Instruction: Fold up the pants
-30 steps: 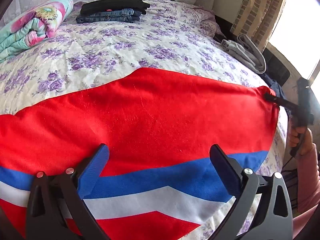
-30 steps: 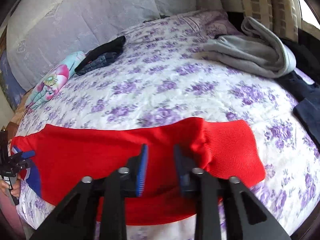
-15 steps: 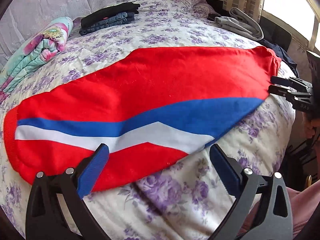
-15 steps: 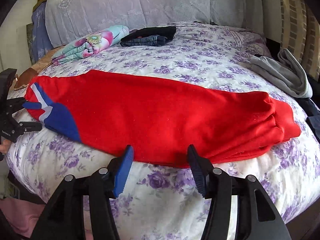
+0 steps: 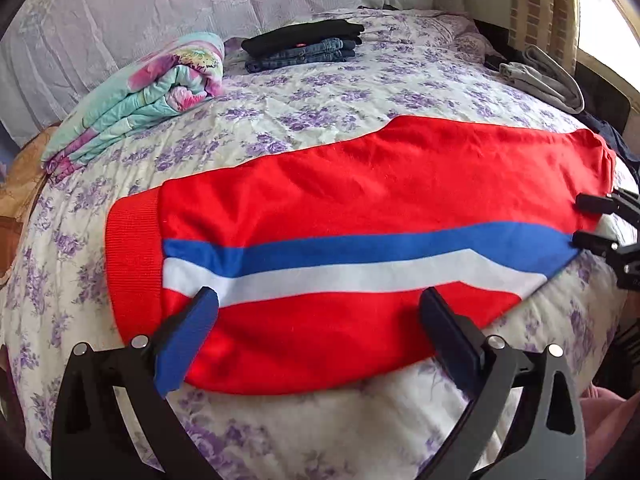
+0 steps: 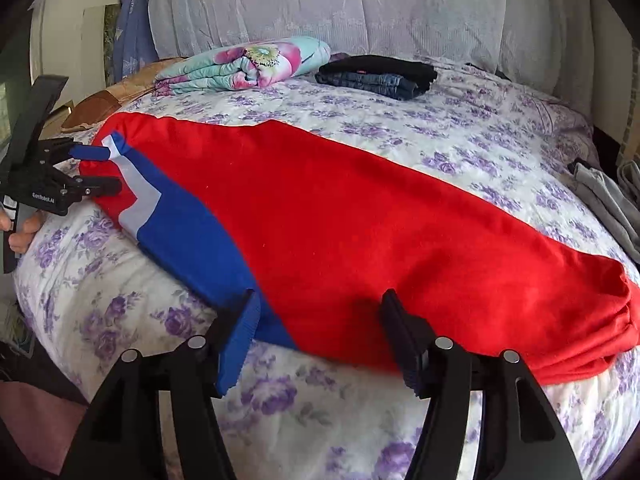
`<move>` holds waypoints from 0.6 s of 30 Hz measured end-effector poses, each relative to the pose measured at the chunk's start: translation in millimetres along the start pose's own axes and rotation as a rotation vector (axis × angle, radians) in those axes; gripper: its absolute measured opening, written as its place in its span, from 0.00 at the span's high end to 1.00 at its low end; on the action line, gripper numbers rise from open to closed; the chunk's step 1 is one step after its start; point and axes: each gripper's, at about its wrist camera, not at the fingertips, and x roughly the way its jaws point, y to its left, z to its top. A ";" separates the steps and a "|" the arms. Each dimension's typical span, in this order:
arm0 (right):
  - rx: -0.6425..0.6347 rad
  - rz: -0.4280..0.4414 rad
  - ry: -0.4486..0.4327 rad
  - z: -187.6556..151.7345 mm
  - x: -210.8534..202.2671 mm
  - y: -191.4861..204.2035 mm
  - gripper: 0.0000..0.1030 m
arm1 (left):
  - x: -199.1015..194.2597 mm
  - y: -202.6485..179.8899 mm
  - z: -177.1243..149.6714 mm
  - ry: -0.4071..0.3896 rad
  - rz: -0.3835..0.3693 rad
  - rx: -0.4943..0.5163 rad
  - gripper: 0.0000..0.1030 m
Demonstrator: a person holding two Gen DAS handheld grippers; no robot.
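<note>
A: Bed (image 5: 360, 92), left view: one pair of red pants (image 5: 360, 184) lies flat, lengthwise. Left tongs (image 5: 320, 312), clamped nowhere a second ago, gape empty at the cuff end.

B: Right view: right tongs (image 6: 320, 316) released the fabric, now wide. One floral quilt (image 6: 244, 64), one stack of folded jeans (image 6: 380, 74).

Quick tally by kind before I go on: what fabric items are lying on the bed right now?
Red pants: 1
Folded clothes stack, black on denim: 1
Floral blanket: 1
Grey garment: 1
Dark garment at the bed's right edge: 1
Total: 5
</note>
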 end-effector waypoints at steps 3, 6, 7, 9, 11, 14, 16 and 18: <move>0.046 0.007 0.011 17.7 -7.2 -10.1 0.36 | -14.5 12.0 13.2 -0.030 -0.080 -0.045 0.05; 0.054 0.055 -0.066 50.6 -3.0 -6.6 0.36 | -22.5 8.5 42.1 -0.111 -0.184 -0.075 0.05; 0.057 0.076 -0.085 66.4 4.4 -3.3 0.36 | -18.5 4.0 51.5 -0.119 -0.190 -0.075 0.05; 0.055 0.117 -0.092 94.1 26.0 3.0 0.36 | 1.0 -4.0 69.1 -0.100 -0.158 -0.074 0.05; 0.046 0.142 -0.031 119.3 59.3 11.3 0.36 | 30.3 -1.7 78.5 -0.014 -0.136 -0.105 0.05; -0.018 0.107 0.066 134.5 101.0 20.9 0.36 | 71.6 11.6 73.8 0.103 -0.127 -0.169 0.05; -0.067 0.052 0.117 130.4 114.2 17.3 0.36 | 70.3 8.0 69.1 0.087 -0.112 -0.135 0.05; -0.085 0.043 0.119 119.0 110.0 -0.2 0.36 | 68.4 3.0 66.6 0.087 -0.085 -0.105 0.05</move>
